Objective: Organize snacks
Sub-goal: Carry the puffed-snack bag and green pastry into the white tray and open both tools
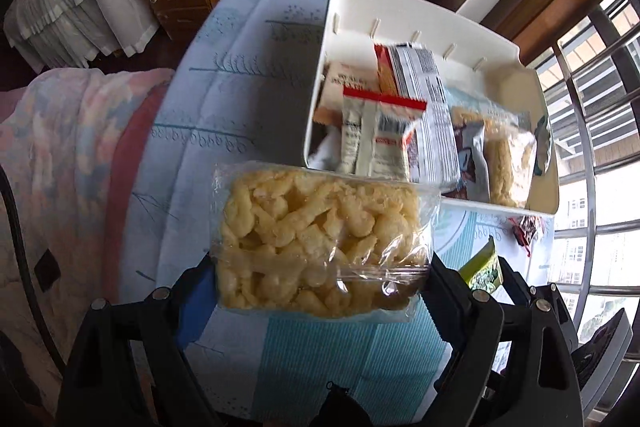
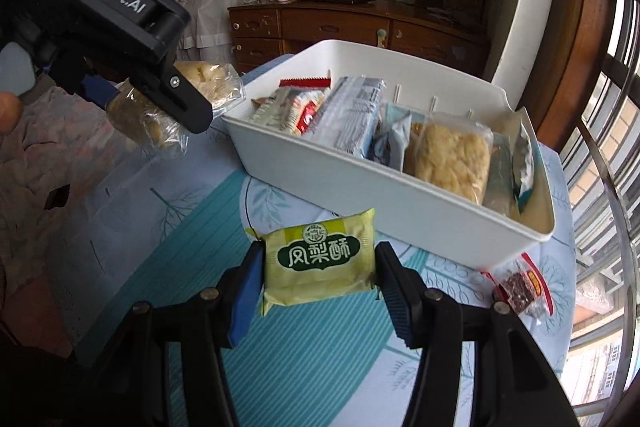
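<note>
Two tongs each clamp a snack above the table.

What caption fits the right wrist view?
Right tongs hold a green pastry packet before the white snack bin.

Two bits of lettering can be read from here.

White letters spelling "GenRobot.AI" run along the black body of the left gripper, seen from the right wrist view. The yellow-green snack packet carries three white Chinese characters, 凤梨酥, on a dark green panel under a round emblem. Print on the wrappers in the white bin is too blurred to read.
</note>
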`<action>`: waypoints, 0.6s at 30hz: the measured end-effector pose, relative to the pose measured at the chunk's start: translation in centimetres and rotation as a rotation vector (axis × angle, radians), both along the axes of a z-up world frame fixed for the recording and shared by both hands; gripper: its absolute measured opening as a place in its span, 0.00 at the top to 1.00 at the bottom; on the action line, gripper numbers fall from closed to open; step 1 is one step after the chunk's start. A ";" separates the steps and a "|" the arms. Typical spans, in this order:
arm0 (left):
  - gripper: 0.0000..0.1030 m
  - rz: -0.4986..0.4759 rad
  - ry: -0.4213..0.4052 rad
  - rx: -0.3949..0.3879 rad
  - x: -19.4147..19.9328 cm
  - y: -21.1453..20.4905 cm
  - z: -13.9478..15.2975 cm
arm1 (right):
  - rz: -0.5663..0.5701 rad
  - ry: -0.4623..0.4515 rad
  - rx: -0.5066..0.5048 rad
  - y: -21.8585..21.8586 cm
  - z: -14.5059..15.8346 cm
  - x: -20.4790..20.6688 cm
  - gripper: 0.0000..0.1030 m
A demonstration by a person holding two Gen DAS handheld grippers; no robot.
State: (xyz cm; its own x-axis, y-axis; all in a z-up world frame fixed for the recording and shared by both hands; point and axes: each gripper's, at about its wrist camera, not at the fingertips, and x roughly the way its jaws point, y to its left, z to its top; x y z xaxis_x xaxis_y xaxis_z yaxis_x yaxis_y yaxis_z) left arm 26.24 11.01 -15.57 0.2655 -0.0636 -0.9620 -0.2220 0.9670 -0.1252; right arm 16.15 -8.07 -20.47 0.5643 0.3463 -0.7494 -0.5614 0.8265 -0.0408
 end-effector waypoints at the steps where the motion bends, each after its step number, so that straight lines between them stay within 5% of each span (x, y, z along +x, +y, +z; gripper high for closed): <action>1: 0.14 0.005 -0.014 0.006 0.4 0.6 0.5 | 0.004 -0.008 0.003 0.4 0.4 0.1 0.46; 8: 0.14 -0.008 -0.118 0.009 3.1 2.1 2.4 | -0.002 -0.074 0.032 2.4 3.2 2.4 0.46; 18: 0.14 -0.038 -0.272 -0.089 7.3 1.5 3.4 | -0.128 -0.147 0.036 3.2 4.7 6.0 0.46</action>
